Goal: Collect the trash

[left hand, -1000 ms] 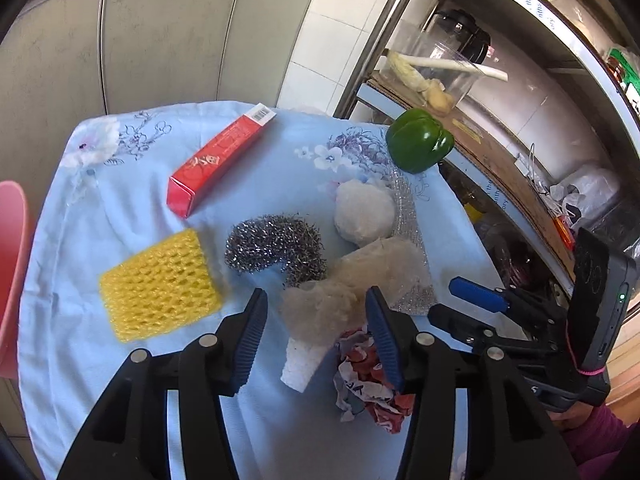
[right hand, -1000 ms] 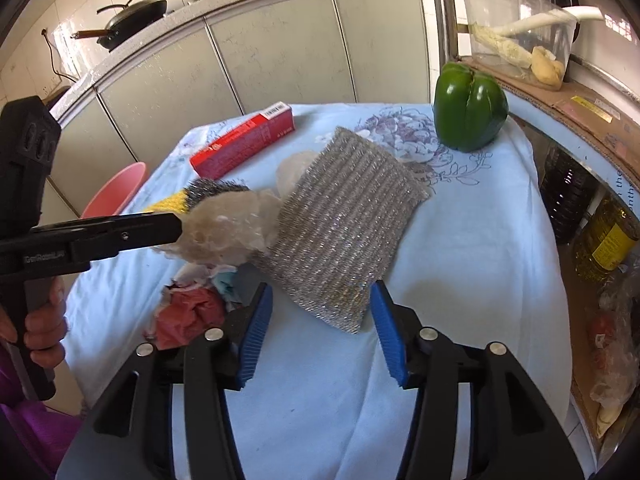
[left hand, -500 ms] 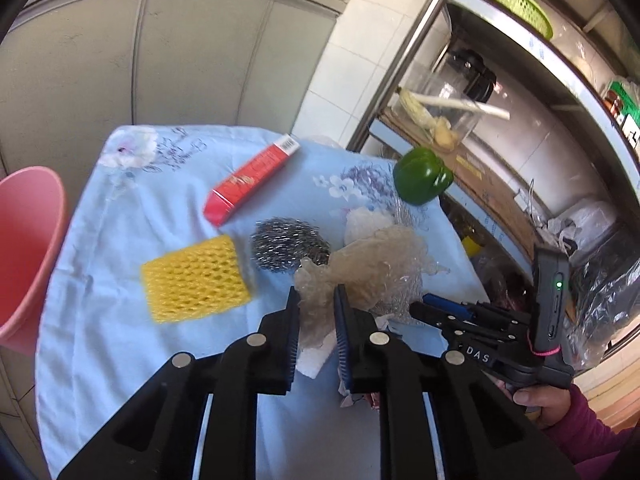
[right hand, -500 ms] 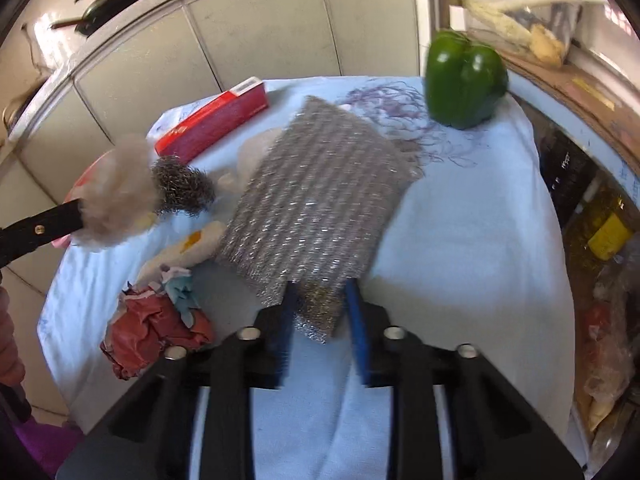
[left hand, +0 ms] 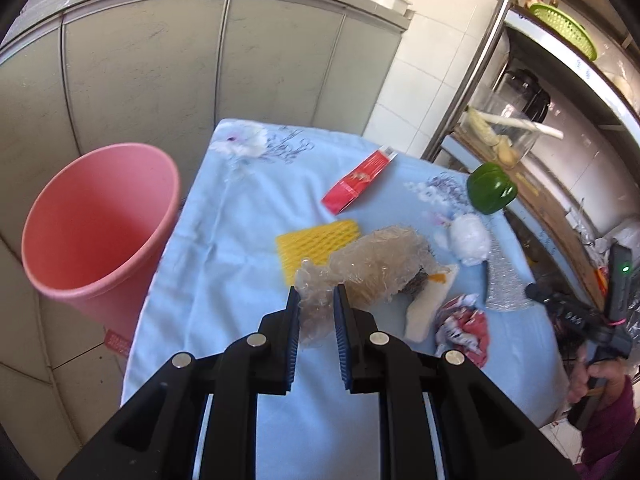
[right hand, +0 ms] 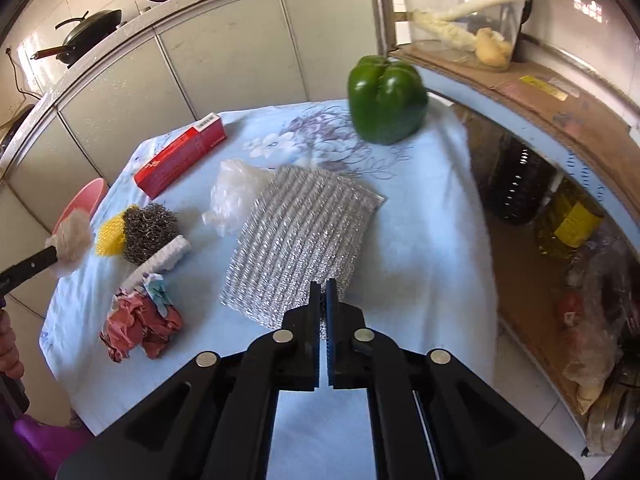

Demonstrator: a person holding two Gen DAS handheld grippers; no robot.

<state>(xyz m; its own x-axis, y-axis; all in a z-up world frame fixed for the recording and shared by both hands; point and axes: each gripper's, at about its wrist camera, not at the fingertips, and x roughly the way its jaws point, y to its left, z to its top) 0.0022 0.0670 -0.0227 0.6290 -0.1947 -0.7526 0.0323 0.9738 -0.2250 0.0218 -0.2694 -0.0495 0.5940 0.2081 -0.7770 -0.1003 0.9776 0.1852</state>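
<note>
My left gripper [left hand: 316, 300] is shut on a crumpled clear plastic wrap [left hand: 372, 264] and holds it above the table, right of the pink trash bin [left hand: 96, 236]. The wrap also shows in the right wrist view [right hand: 72, 236], near the bin [right hand: 82, 200]. My right gripper [right hand: 323, 292] is shut on the near edge of a silver scouring pad [right hand: 300, 240]. A crumpled red-and-white wrapper [right hand: 140, 320] [left hand: 464, 328], a white foam piece [right hand: 160, 264] [left hand: 426, 304] and a white plastic ball [right hand: 236, 192] [left hand: 470, 240] lie on the blue cloth.
A red box [right hand: 180, 156], a yellow mesh sponge [left hand: 316, 244], a steel wool ball [right hand: 148, 232] and a green pepper [right hand: 386, 100] lie on the table. Grey cabinets stand behind. A shelf rack [right hand: 560, 184] with bottles stands at the right.
My left gripper closed on the plastic wrap, lifted it and swung left toward the pink bin. My right gripper closed on the edge of the silver scouring pad.
</note>
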